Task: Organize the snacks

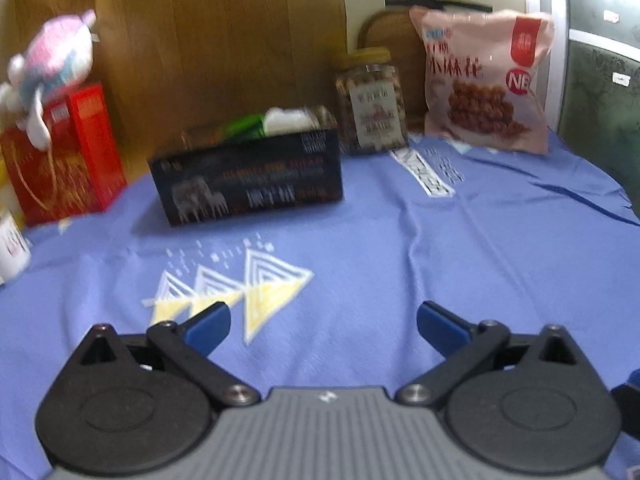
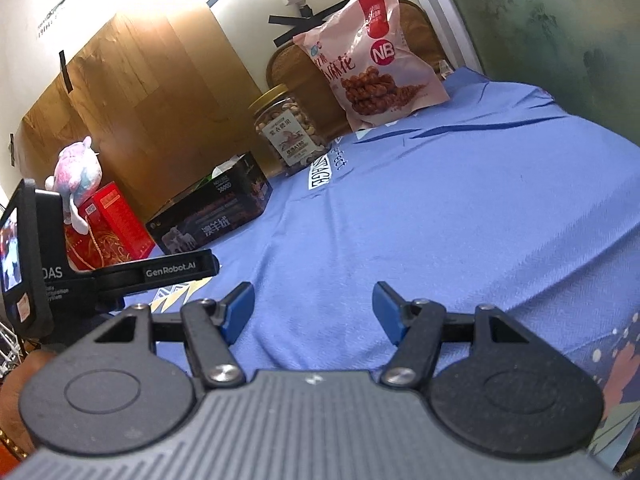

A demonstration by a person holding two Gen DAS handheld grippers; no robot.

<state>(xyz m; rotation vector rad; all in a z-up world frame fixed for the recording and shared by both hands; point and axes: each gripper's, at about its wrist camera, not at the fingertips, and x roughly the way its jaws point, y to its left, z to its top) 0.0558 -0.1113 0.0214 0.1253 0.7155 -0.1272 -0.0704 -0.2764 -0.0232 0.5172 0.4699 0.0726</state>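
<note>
Both tongs, left tongs (image 1: 323, 322) and right tongs (image 2: 313, 308), are spread wide with nothing between them, over a soft blue cloth (image 1: 400, 248) on the counter; at 11 o'clock sits a dark box (image 1: 244, 176); farther, at 12, a see-through nut jar (image 1: 370, 100); at 1 o'clock a shiny pink snack bag (image 1: 484, 80) leans by the brown wood wall (image 1: 220, 40).

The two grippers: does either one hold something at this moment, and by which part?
Nothing is held. The left gripper and the right gripper both stand open over the blue cloth, with only cloth showing between their fingers.
</note>
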